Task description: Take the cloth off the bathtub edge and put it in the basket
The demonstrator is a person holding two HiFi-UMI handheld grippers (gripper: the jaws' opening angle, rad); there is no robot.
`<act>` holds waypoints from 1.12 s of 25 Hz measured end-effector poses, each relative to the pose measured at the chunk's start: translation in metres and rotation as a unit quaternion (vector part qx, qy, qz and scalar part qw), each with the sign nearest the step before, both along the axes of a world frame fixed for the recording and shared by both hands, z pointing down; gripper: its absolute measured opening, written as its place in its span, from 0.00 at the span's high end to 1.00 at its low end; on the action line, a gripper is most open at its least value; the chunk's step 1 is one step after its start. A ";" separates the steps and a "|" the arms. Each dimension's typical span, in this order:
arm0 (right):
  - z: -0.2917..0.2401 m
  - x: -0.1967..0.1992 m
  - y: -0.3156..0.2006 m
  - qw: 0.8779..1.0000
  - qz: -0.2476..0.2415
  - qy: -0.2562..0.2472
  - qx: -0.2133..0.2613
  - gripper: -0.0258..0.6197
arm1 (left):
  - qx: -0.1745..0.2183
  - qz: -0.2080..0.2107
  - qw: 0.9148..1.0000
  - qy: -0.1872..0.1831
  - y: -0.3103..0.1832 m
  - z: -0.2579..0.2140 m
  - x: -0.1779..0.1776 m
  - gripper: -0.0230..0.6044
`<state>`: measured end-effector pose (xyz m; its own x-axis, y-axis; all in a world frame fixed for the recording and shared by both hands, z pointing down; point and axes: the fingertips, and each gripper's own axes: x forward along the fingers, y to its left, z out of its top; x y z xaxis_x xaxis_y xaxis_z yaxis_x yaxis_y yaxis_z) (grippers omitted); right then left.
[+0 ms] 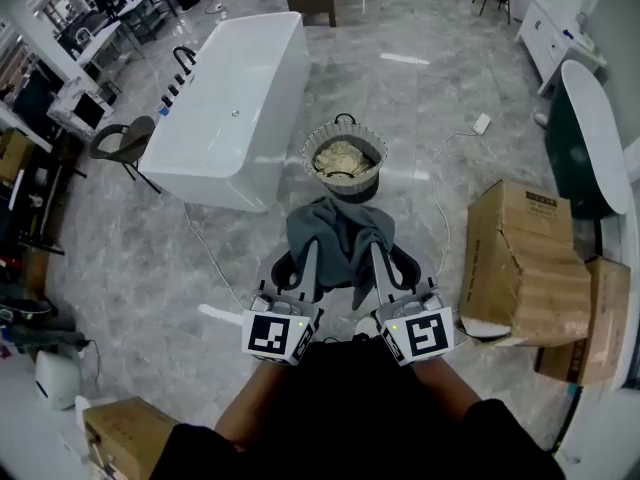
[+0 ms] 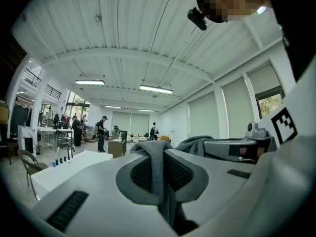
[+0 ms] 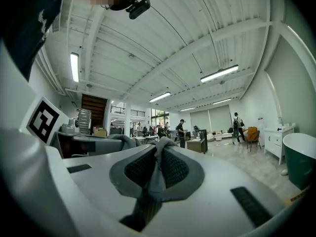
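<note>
Noted grey cloth point(image 1: 336, 230) off the bathtub point(image 1: 232, 103), hanging above the floor. Found left gripper point(image 1: 312, 252) clenched on one bunched fold and right gripper point(image 1: 379, 254) clenched on another just beside it. Judged two grips chosen to keep the fabric gathered and clear of the floor. Placed it near the basket point(image 1: 306, 156), just short of the rim, not yet over it. Spotted pale crumpled stuff already inside. Reckoned a forward reach needed before letting go, lest the tail drape outside.
</note>
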<state>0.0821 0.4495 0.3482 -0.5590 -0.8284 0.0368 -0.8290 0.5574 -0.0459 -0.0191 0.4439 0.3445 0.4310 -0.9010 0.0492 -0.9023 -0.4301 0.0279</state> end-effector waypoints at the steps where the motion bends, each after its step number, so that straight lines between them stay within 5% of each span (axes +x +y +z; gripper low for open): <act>1: 0.001 0.002 -0.001 1.000 -0.002 0.000 -0.002 0.89 | -0.001 -0.005 1.000 -0.002 0.000 0.001 0.000 0.92; 11: 0.007 0.011 -0.003 0.999 -0.018 0.042 0.019 0.89 | -0.017 -0.050 0.999 0.008 0.010 0.016 0.009 0.92; 28: 0.024 0.039 -0.074 0.998 0.036 0.052 -0.005 0.89 | -0.021 -0.007 0.999 0.029 -0.082 0.025 0.030 0.92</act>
<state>0.1208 0.3757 0.3718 -0.4904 -0.8657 0.1007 -0.8677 0.4958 0.0365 0.0109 0.3623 0.3692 0.4216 -0.9047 0.0619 -0.9046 -0.4148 0.0985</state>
